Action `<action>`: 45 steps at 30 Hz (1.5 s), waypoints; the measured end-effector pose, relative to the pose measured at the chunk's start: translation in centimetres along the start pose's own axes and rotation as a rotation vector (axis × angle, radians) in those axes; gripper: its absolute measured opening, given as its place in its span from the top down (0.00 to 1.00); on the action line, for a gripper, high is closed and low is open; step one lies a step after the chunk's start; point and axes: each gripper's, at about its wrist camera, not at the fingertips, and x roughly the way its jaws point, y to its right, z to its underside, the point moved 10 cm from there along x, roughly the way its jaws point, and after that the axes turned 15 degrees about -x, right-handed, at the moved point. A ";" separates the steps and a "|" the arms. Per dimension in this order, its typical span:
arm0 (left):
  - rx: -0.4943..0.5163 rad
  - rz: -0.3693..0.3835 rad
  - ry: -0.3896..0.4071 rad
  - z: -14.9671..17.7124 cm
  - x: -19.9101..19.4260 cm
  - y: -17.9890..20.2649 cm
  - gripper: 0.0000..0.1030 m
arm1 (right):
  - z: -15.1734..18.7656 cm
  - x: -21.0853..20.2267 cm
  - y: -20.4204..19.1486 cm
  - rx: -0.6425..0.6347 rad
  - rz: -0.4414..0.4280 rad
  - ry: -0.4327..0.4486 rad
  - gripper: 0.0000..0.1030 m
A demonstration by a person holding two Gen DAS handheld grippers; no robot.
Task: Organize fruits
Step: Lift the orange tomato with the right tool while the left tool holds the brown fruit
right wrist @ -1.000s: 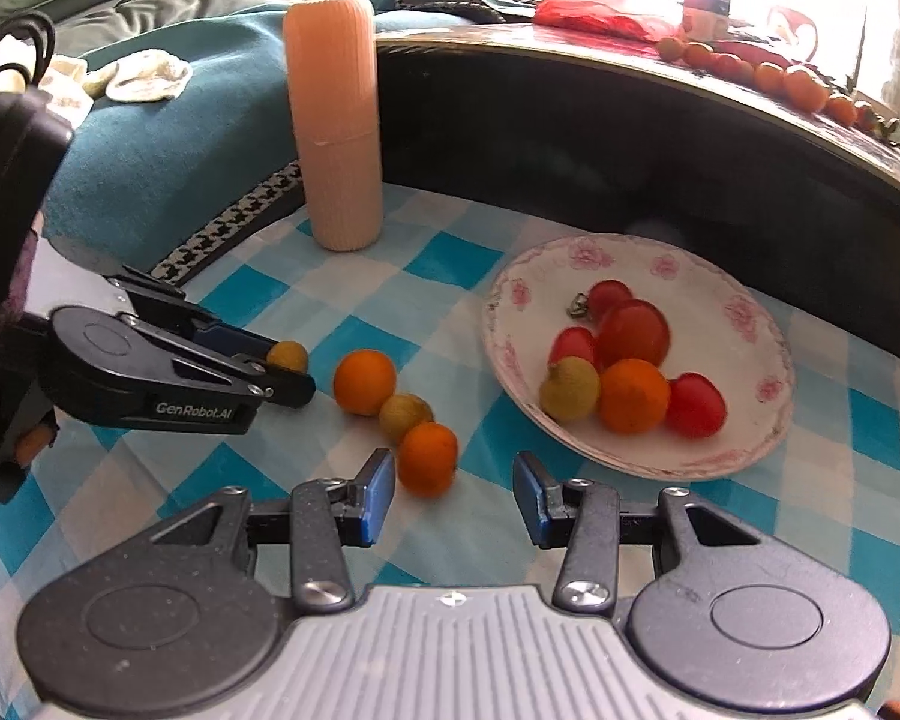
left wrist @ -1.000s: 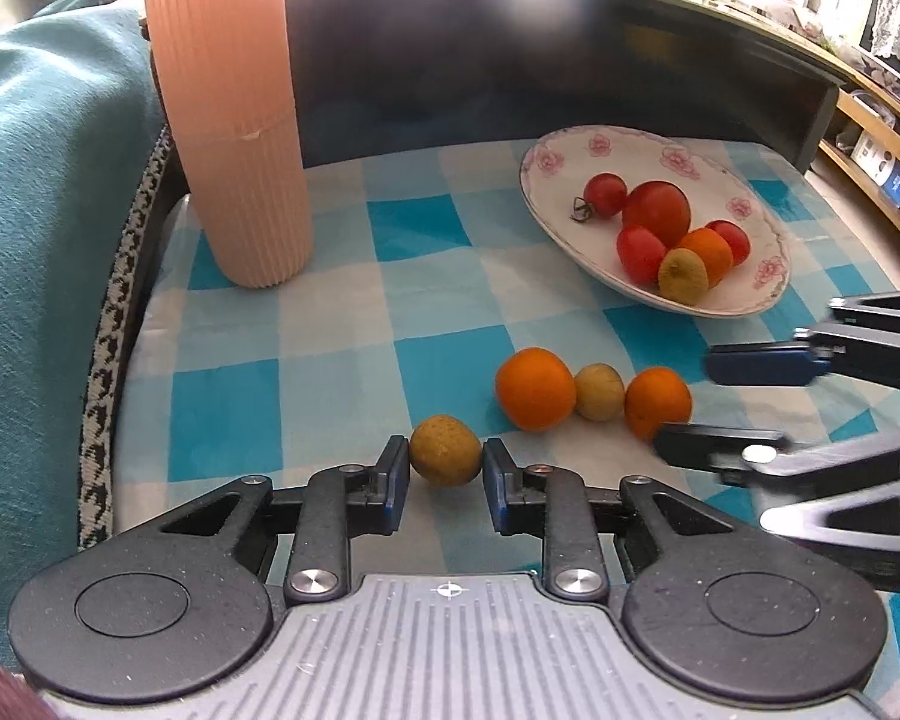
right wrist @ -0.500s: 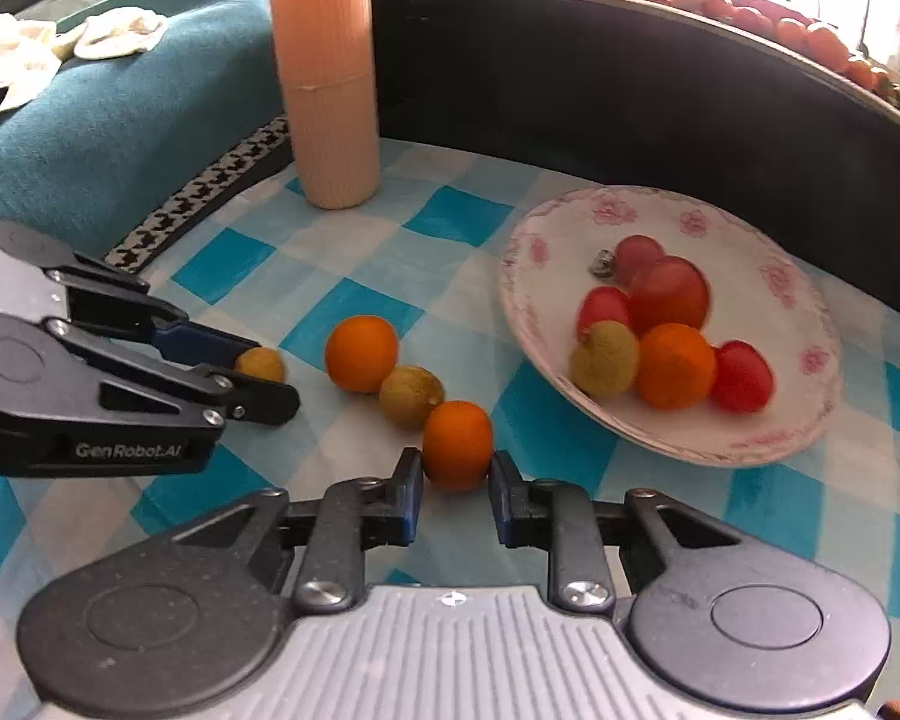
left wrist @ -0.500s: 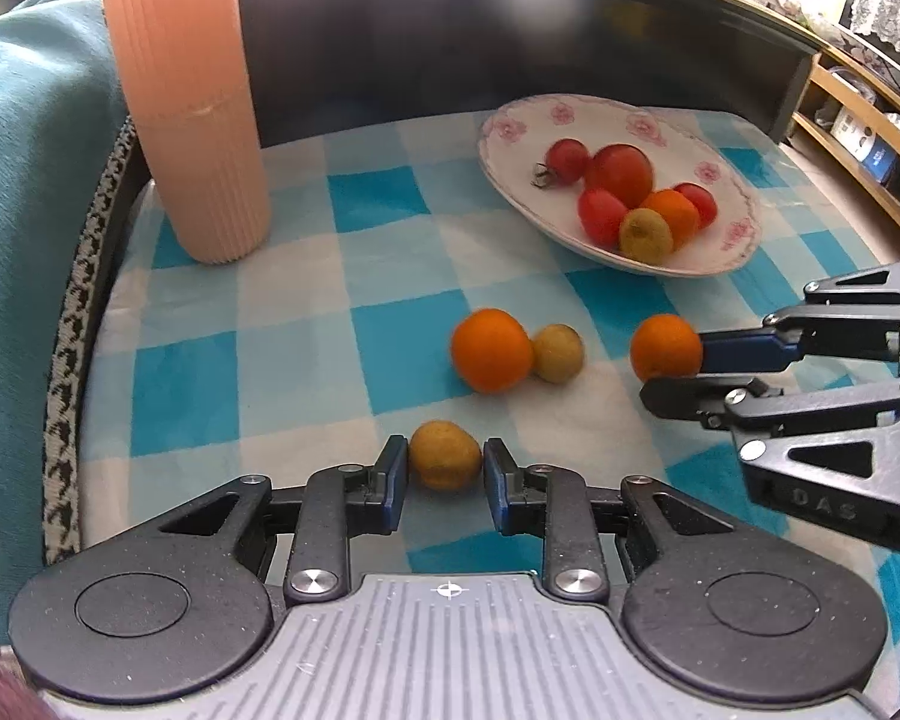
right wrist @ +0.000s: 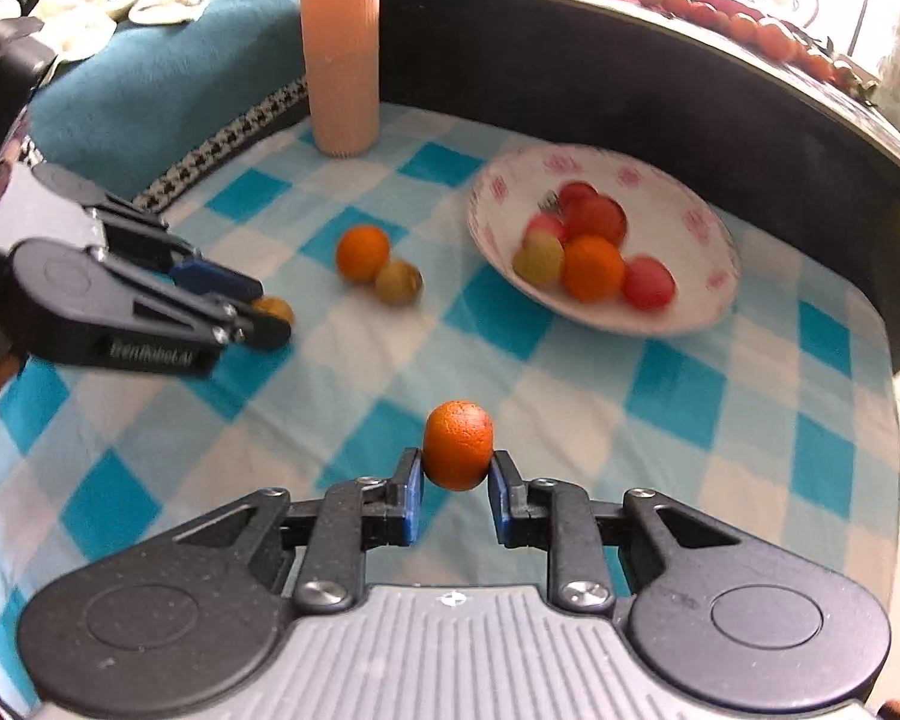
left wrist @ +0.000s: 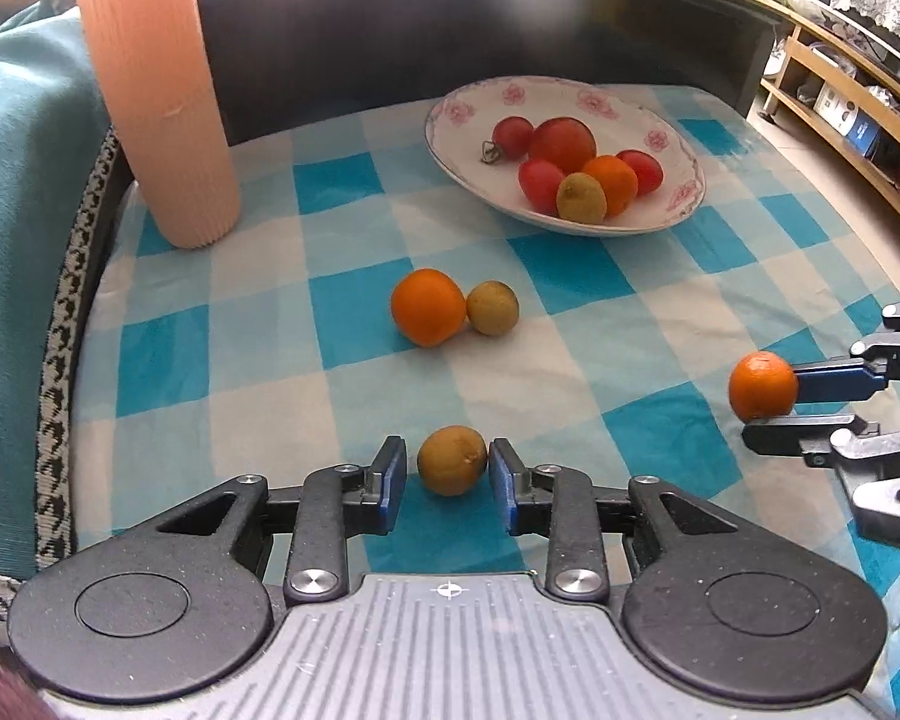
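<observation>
A brownish-yellow fruit (left wrist: 452,459) lies between the fingers of my left gripper (left wrist: 447,453), whose jaws are opening. A gap shows at the left pad, while the right pad is still at the fruit's skin. My right gripper (right wrist: 457,463) is shut on a small orange (right wrist: 457,444) and holds it above the checked cloth; in the left wrist view that orange (left wrist: 762,385) is at the far right. A bigger orange (left wrist: 427,306) and a greenish fruit (left wrist: 492,307) touch each other mid-cloth. The flowered plate (left wrist: 570,90) behind them holds several tomatoes, an orange and a greenish fruit.
A tall ribbed pink cylinder (left wrist: 156,90) stands at the back left of the blue-and-white cloth. A dark raised wall (left wrist: 450,18) runs along the back edge. A teal blanket (left wrist: 18,180) lies to the left and wooden shelves (left wrist: 858,90) to the right.
My right gripper closed on the small orange beside the pair and carried it off to the right. The left gripper drew back from the pair, and its jaws loosened around the brownish fruit.
</observation>
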 end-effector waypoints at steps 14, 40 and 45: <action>0.039 -0.057 0.004 1.2 0.2 1.0 0.57 | -0.2 0.6 -0.3 -0.026 -0.032 0.024 0.60; 0.035 -0.047 0.021 2.8 -0.6 2.1 0.60 | -1.3 2.2 -1.8 -0.006 -0.072 0.033 0.51; -0.003 -0.035 0.023 2.5 -0.4 1.7 0.65 | -1.3 2.9 -2.1 -0.008 -0.065 0.027 0.52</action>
